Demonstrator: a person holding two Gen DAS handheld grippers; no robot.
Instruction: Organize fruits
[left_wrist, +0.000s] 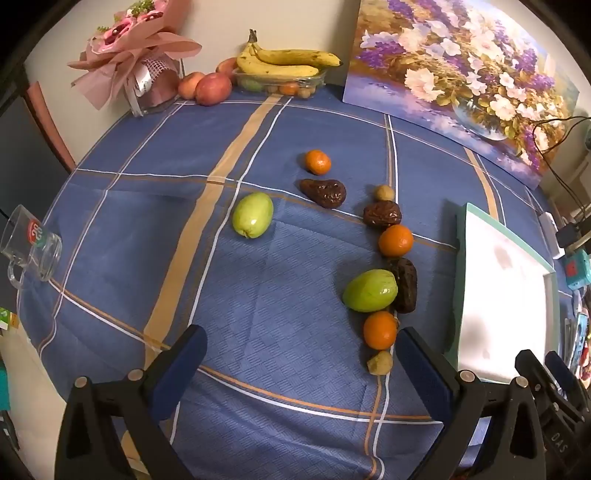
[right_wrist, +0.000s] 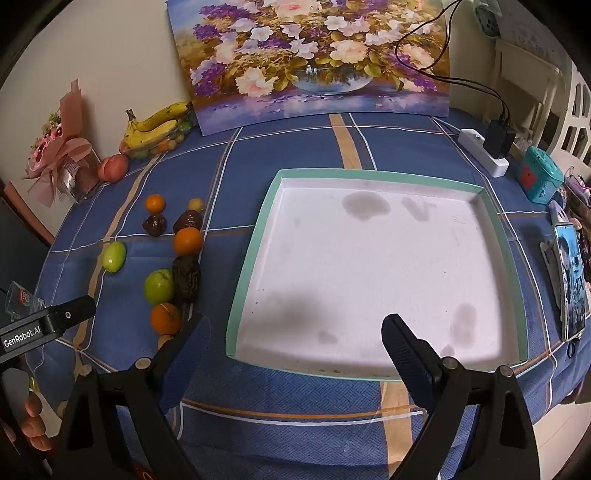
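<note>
Both the left gripper (left_wrist: 301, 363) and right gripper (right_wrist: 295, 343) gape wide, holding nothing. The fruit (left_wrist: 380, 329) lies in a near-to-far line just left of the tray (right_wrist: 502, 236), its near end by the left gripper's right finger, so the left is nearer.

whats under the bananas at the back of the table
The bananas lie on a clear plastic container. Through its wall show small fruits, one green, one orange, some tan. The bananas cover its top, so the full contents cannot be seen.

The fruits inside the clear container (left_wrist: 280, 83) are largely covered by the bananas (left_wrist: 288, 61). The small yellowish fruit (right_wrist: 165, 340) is partly hidden behind a jaw.
</note>
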